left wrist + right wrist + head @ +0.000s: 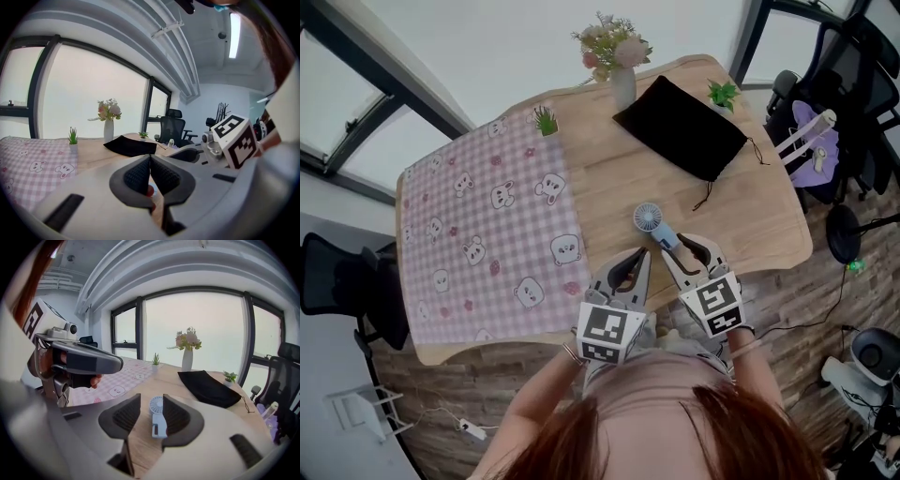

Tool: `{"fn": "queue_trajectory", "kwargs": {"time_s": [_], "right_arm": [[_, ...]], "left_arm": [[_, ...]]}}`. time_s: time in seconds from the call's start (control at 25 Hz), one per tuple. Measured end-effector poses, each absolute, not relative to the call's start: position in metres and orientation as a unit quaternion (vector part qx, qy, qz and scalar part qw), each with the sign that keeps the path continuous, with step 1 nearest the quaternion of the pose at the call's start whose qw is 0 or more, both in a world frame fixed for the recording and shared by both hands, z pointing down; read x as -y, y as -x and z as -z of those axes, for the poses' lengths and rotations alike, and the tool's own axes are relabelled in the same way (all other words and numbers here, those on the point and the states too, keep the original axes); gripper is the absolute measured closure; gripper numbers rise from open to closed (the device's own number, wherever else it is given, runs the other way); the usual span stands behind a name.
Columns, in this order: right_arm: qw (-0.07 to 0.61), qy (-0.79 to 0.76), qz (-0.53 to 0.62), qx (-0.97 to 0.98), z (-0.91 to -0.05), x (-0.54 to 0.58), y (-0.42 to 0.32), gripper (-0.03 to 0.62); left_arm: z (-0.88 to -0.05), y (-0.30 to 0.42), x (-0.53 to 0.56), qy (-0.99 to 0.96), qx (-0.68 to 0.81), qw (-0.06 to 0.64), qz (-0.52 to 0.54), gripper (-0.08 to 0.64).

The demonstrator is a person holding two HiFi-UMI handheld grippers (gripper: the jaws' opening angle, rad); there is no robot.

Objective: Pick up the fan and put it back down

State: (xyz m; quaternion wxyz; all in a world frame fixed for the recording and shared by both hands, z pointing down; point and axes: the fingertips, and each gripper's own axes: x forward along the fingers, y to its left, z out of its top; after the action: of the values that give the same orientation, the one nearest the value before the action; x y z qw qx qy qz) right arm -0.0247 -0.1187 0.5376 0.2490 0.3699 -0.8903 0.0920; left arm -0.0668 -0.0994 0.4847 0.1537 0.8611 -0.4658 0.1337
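Fan [157,417] between parted jaws of right hand-held gripper [151,405]

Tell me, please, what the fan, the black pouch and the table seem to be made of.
Fan: probably plastic, pale blue, smooth and matte.
Pouch: soft black fabric, perhaps velvet; it lies limp, with a drawstring.
Table: wood or wood-look laminate, light, with visible grain.
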Motion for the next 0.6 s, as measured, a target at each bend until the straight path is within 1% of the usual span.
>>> {"fn": "queue_trajectory", "kwargs": {"time_s": [0.24,0.6], "right_arm": [[0.268,-0.365,-0.107,0.885,-0.564,0.132,0.029,0.419],[0.298,-0.366,-0.133,0.872,-0.605,0.145,0.03,0.376]], "left_arm": [[-0.496,0.07,0.116,-0.86,0.464,0.175,-0.119,0.549],[-0.514,0.078,0.137,-0.858,0.468,0.18,-0.111,0.549]]}}
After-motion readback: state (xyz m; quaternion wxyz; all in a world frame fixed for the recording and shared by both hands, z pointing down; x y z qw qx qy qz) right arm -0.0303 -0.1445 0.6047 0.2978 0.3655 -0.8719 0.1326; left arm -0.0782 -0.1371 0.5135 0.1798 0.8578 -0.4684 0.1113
